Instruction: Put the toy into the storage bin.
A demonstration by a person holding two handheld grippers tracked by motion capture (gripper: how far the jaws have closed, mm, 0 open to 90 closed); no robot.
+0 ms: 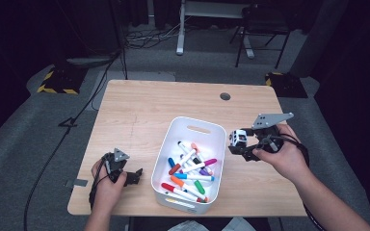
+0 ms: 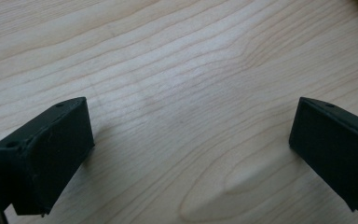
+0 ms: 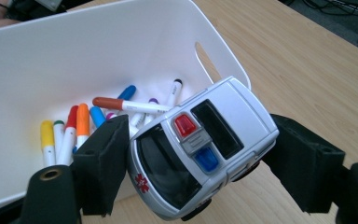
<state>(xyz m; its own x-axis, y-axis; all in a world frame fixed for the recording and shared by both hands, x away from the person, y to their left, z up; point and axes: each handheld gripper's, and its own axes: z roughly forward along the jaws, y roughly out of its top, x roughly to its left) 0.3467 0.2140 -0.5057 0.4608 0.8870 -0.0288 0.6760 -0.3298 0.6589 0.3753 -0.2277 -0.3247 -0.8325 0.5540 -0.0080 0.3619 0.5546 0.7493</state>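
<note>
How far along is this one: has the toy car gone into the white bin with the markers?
Not yet. Done: the right gripper has the toy car clamped between its pads, off the table beside the white bin. In hand: the car's carry. Left: placing it, apparently among the markers. The left gripper rests open over bare wood.

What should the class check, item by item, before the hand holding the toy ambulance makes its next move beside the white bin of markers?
1. Toy ambulance held between the pads of the right claw: ok.
2. Ambulance sits level in the grip: not ok, it is tilted.
3. Ambulance lifted off the table: ok, seen in the high view.
4. White bin has free room: ok, its far end is bare; the markers lie toward the near end.
5. Left claw out of the way: ok, open, holding nothing, left of the bin.
6. Ambulance directly above the bin: not ok, it is beside the right rim.
</note>
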